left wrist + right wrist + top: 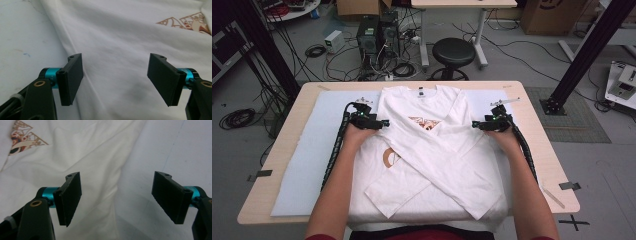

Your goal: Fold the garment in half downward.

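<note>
A white long-sleeved shirt [432,150] lies face up on a pale mat [307,160], both sleeves crossed over its front and an orange print [424,121] on the chest. My left gripper [382,123] hovers at the shirt's left side edge, open. In the left gripper view, the gripper [116,80] has its jaws wide apart over the shirt [125,37], with the mat [22,37] to the left. My right gripper [476,125] is at the shirt's right edge, open. In the right gripper view, the gripper [117,200] straddles the shirt [82,157] edge and the mat [180,150].
The mat covers most of a wooden table [542,155]. Behind the table stand a black stool [453,52], computer towers [374,35] and loose cables on the floor. A black frame post [582,55] rises at the right.
</note>
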`<state>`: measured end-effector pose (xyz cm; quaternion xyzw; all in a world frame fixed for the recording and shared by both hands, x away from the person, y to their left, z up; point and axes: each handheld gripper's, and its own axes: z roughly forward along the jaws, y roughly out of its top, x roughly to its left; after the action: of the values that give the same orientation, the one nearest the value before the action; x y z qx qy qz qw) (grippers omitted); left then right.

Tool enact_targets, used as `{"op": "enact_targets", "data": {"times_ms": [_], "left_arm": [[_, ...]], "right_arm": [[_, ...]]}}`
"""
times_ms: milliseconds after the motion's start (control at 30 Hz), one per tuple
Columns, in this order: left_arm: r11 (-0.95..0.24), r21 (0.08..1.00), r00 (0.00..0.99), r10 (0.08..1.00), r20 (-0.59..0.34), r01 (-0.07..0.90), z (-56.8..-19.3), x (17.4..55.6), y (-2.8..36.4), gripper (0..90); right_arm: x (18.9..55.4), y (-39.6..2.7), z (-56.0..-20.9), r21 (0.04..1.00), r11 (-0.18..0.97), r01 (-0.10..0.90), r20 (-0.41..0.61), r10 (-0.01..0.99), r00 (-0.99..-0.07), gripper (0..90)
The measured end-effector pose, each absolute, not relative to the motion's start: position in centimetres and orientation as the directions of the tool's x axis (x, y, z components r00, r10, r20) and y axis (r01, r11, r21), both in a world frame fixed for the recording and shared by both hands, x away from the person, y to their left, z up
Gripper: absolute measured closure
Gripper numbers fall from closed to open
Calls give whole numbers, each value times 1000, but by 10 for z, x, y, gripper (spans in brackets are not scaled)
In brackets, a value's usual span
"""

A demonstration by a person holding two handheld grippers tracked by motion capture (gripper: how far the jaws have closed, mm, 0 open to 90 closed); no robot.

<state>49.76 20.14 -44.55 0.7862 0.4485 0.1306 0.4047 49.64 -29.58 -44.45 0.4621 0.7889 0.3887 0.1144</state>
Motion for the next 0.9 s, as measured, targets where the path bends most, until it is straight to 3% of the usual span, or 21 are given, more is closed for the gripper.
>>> {"op": "enact_targets", "data": {"times_ms": [233, 333, 433, 533, 667, 900], "left_arm": [[-273, 751, 550, 823, -141, 602, -448, 513, 200, 288], [-278, 749, 544, 829, -129, 601, -448, 515, 198, 291], [-328, 744, 542, 838, -55, 582, -446, 512, 194, 399], [-322, 747, 543, 837, -62, 582, -445, 511, 194, 601], [-298, 751, 550, 829, -103, 589, -446, 512, 195, 797], [-280, 779, 579, 805, -128, 562, -433, 505, 200, 832]], "right_arm": [[514, -294, -448, 723, 238, 649, 188, 835, -517, 357], [518, -289, -448, 720, 267, 641, 153, 840, -521, 456], [518, -284, -447, 722, 298, 624, 125, 831, -542, 659], [517, -280, -448, 726, 296, 620, 151, 811, -565, 837], [515, -276, -446, 735, 306, 605, 129, 813, -568, 872], [511, -283, -432, 773, 263, 577, 158, 802, -576, 880]]}}
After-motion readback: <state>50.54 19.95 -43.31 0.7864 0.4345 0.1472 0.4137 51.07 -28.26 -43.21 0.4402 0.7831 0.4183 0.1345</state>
